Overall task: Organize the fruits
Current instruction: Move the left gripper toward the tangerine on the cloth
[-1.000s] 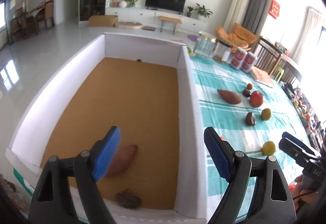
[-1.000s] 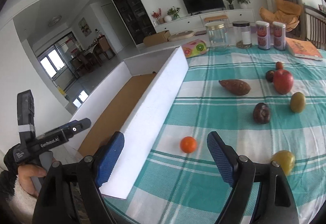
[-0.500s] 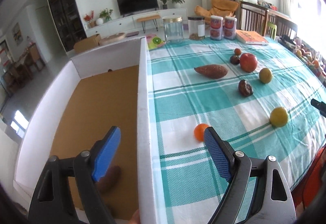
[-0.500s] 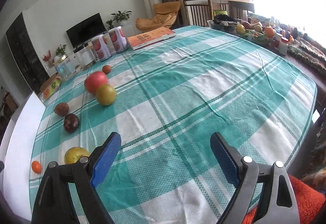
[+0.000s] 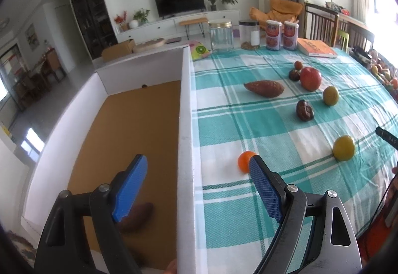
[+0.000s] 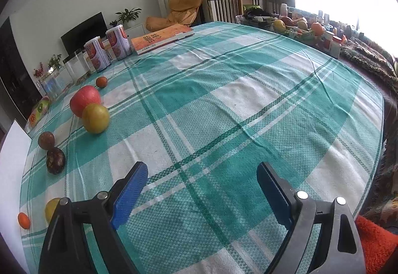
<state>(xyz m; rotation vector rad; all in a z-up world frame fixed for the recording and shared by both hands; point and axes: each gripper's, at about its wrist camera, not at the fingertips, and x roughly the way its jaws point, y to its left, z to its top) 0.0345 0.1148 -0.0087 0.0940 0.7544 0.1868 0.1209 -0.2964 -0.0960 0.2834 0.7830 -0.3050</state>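
The left gripper [image 5: 196,189] hangs with jaws spread and empty, straddling the white box wall [image 5: 185,149]. Its right pad hides part of the small orange [image 5: 243,160] on the checked tablecloth [image 5: 248,124]; its left finger covers most of a sweet potato [image 5: 139,214] inside the box (only a dark end shows). Another sweet potato [image 5: 264,88] lies on the cloth near the red apple [image 5: 310,78]. The right gripper [image 6: 201,195] is likewise released over bare cloth, its frame cutting off a yellow fruit [image 6: 51,208].
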